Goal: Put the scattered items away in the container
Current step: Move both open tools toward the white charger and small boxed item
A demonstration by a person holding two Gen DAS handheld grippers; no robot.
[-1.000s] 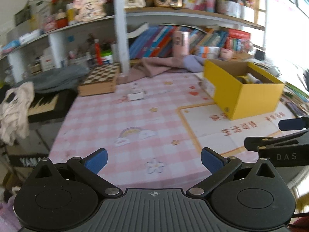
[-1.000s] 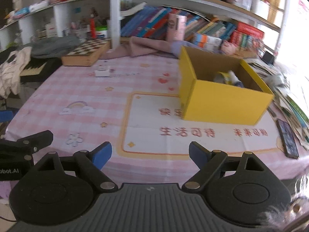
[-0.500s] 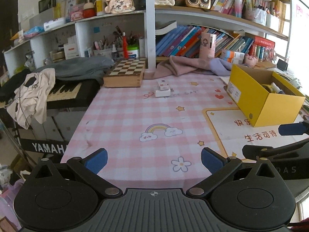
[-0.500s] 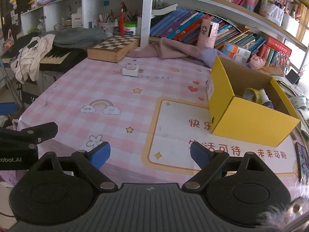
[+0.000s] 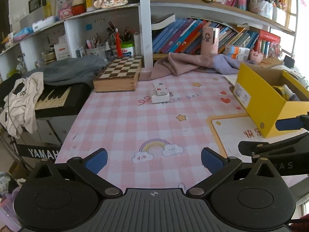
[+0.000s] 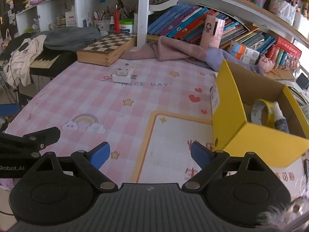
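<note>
While both grippers, left gripper [image 5: 154, 159] and right gripper [image 6: 150, 153], are hanging wide open and empty, small white boxes [image 5: 160, 92] are sitting stacked well left of the yellow box [image 6: 249, 135], whose contents are half hidden.

The left gripper [image 5: 154, 159] and right gripper [image 6: 150, 153] angle downward side by side, jaws spread wide (nothing between either pair).
</note>
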